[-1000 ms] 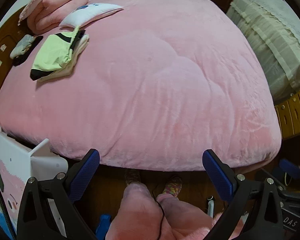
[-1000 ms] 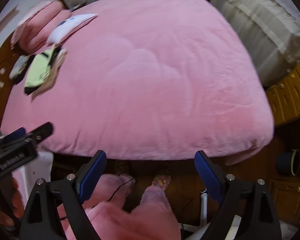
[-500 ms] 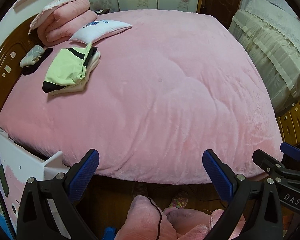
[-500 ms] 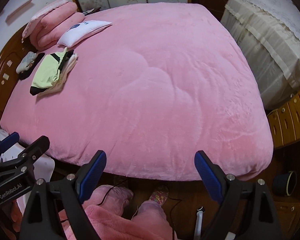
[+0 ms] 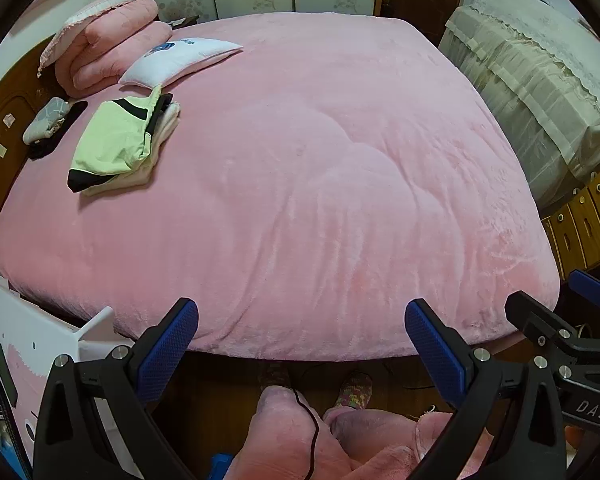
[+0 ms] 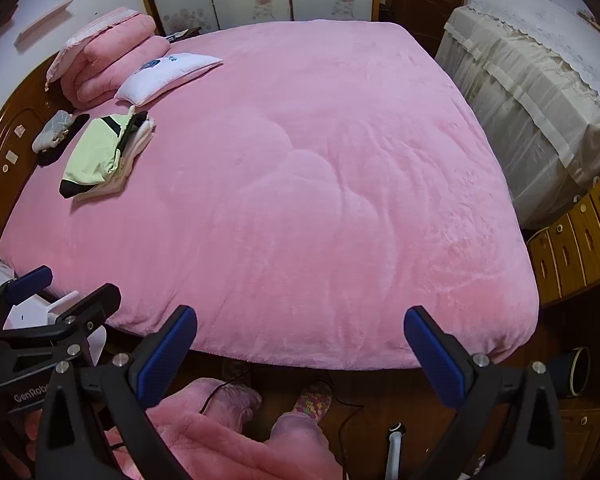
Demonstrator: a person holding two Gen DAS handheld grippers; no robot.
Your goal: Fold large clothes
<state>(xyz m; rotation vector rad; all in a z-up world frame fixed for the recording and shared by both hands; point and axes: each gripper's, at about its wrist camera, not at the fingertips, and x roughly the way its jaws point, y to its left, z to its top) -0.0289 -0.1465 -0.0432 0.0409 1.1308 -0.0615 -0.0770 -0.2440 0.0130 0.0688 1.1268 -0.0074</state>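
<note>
While a person stands at the near edge of a wide bed spread with a plush pink blanket (image 5: pixel 320 184), two hand-held grippers hover above that edge, both tilted down toward it. At the far left, against the dark wooden headboard (image 5: pixel 4 120), sit rolled pink bedding (image 5: pixel 108 48) and a white pillow (image 5: pixel 180 60). Just nearer lies a folded pale green garment with black trim (image 5: pixel 116 140), stacked on a folded cream piece (image 6: pixel 136 148); the stack looks set aside there to leave the middle of the bed free for folding. The left gripper (image 5: pixel 300 332) has its blue-padded jaws spread wide with nothing between them. To its right, the right gripper (image 6: pixel 300 336) is just opening its jaws, also empty. Neither touches any cloth, so no garment is in hand yet. Far right stands furniture under a cream lace-edged cover (image 5: pixel 540 92)
</note>
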